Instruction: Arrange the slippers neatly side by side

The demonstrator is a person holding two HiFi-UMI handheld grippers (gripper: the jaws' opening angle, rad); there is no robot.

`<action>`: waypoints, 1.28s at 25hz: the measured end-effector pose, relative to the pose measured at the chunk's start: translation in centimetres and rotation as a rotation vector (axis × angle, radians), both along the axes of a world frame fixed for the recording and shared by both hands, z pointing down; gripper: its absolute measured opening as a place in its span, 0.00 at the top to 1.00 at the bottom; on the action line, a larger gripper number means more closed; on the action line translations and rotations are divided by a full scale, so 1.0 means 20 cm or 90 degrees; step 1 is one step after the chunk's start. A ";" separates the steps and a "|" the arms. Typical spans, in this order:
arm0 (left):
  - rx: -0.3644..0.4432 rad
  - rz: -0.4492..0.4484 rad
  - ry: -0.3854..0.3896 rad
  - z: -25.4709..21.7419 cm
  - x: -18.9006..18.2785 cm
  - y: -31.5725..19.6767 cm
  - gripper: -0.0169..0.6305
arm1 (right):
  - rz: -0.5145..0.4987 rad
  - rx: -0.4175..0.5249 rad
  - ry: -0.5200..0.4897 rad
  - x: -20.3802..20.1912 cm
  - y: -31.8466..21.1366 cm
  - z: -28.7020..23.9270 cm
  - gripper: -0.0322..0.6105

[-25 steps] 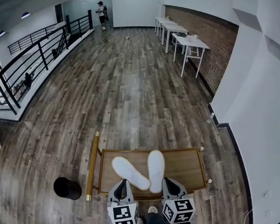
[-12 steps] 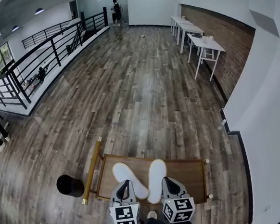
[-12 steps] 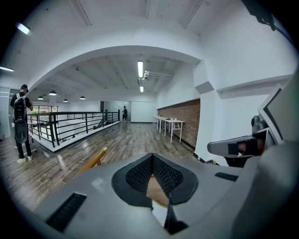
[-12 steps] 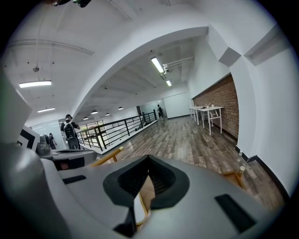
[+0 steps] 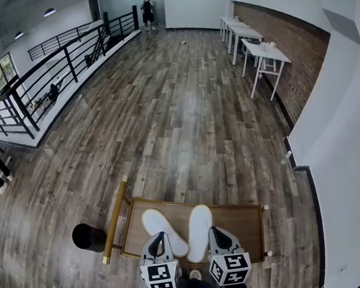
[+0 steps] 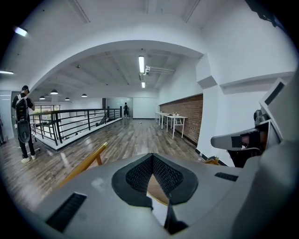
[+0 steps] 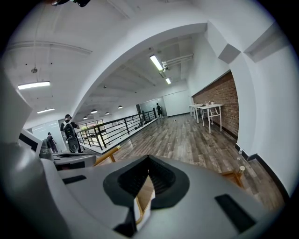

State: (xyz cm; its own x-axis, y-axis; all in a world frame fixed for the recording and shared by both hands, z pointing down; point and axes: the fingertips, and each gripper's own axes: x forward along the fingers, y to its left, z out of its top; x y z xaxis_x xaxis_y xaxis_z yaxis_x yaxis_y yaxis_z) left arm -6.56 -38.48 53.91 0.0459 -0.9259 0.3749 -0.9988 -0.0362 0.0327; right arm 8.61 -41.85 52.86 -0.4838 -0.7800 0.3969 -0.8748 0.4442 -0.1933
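**Both grippers closed beside two splayed slippers**

We see two slippers on a low, rimmed, brown wooden surface (image 5: 243, 218) that stands on the grey-brown plank floor (image 5: 183, 109). The flat white left slipper (image 5: 160, 222) lies slanted, its far end pointing away and to the left. The flat white right slipper (image 5: 199, 227) lies almost straight, pointing away from us. Their far ends are spread apart and their near ends come close together; we cannot tell whether they touch.

The left gripper (image 5: 159, 235) has its jaws pressed together, tips meeting, with nothing pinched. In the head view its tip sits over the near edge of the left slipper, and we cannot tell whether it touches.

The right gripper (image 5: 213, 230) is also closed tip to tip and holds nothing. It sits just to the right of the right slipper's near end. In its own view, a strip of white slipper edge and wood shows through the gap below the tips.

A gold-coloured bar (image 5: 114, 219) runs along the left side of the surface.
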 end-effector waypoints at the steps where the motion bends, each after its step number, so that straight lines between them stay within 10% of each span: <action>1: 0.000 0.004 0.000 0.00 0.00 -0.01 0.97 | 0.002 -0.001 0.000 0.00 -0.01 0.00 0.95; 10: -0.027 0.025 0.037 0.08 -0.07 -0.07 0.97 | 0.016 0.015 0.007 -0.09 -0.10 -0.06 0.95; 22: -0.126 -0.040 0.228 0.45 -0.19 -0.20 0.88 | 0.050 0.007 0.046 -0.05 -0.13 -0.02 0.95; 32: -0.391 -0.187 0.356 0.93 -0.30 -0.27 0.72 | 0.074 -0.003 0.068 0.01 -0.15 0.01 0.95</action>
State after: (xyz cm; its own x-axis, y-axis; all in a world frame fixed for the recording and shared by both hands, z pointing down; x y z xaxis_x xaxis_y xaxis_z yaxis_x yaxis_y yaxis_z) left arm -12.51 -43.79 72.55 0.1640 -0.5709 0.8045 -0.7964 0.4046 0.4494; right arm 8.77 -44.82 53.05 -0.3452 -0.8265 0.4447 -0.9360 0.3381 -0.0980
